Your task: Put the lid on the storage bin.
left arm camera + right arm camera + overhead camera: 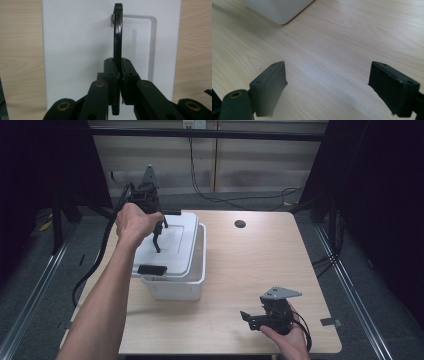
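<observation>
The table (250, 270) is pale wood-grain laminate, smooth and matt. On it, the box (180, 287) and its lid (80, 45) look like smooth white plastic. The lid's handle (118, 32) is glossy black, the gripper pads (395, 87) matt black plastic.

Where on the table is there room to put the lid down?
The widest bare wood lies right of the white box, up to the round hole near the far edge. The front strip is narrower, shared with the right claw. The left claw holds the lid by its black handle.
</observation>
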Demonstrator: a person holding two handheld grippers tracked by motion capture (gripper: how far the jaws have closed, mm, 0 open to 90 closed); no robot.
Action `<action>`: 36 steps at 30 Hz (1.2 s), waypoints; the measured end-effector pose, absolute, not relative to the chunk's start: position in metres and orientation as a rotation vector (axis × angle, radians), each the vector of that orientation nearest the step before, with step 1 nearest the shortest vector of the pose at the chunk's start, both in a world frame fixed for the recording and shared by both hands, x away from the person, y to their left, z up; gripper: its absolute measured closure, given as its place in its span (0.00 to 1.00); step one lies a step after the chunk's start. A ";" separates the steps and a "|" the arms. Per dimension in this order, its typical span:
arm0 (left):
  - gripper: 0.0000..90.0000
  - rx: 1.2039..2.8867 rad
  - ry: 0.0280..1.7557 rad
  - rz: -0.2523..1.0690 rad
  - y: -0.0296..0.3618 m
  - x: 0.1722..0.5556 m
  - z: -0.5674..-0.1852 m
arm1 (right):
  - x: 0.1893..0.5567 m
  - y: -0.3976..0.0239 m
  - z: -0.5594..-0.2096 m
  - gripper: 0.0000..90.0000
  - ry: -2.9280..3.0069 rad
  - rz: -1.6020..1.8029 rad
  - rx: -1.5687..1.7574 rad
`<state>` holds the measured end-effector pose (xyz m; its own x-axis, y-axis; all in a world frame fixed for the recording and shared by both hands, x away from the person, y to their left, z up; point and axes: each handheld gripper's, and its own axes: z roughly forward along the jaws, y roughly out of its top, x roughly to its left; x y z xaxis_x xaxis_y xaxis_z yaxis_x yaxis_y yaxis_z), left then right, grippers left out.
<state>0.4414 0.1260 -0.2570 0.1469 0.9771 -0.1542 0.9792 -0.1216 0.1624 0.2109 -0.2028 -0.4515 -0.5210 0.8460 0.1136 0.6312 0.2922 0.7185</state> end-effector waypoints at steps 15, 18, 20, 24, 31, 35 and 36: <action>0.94 2.137 1.965 0.028 0.108 0.442 -0.268 | 0.211 -0.203 -0.451 0.15 2.283 1.065 1.333; 0.94 2.132 1.964 0.050 0.105 0.441 -0.268 | 0.210 -0.203 -0.451 0.15 2.286 1.074 1.330; 0.94 2.145 1.964 0.035 0.102 0.441 -0.271 | 0.211 -0.203 -0.451 0.15 2.286 1.068 1.328; 0.94 2.141 1.963 0.029 0.099 0.440 -0.272 | 0.210 -0.203 -0.451 0.15 2.288 1.070 1.332; 0.94 2.134 1.984 0.052 0.096 0.438 -0.276 | 0.210 -0.202 -0.451 0.15 2.291 1.072 1.323; 0.94 2.147 1.976 0.043 0.093 0.437 -0.278 | 0.210 -0.202 -0.451 0.15 2.291 1.072 1.328; 0.94 2.133 1.983 0.054 0.092 0.437 -0.280 | 0.211 -0.202 -0.451 0.15 2.293 1.072 1.326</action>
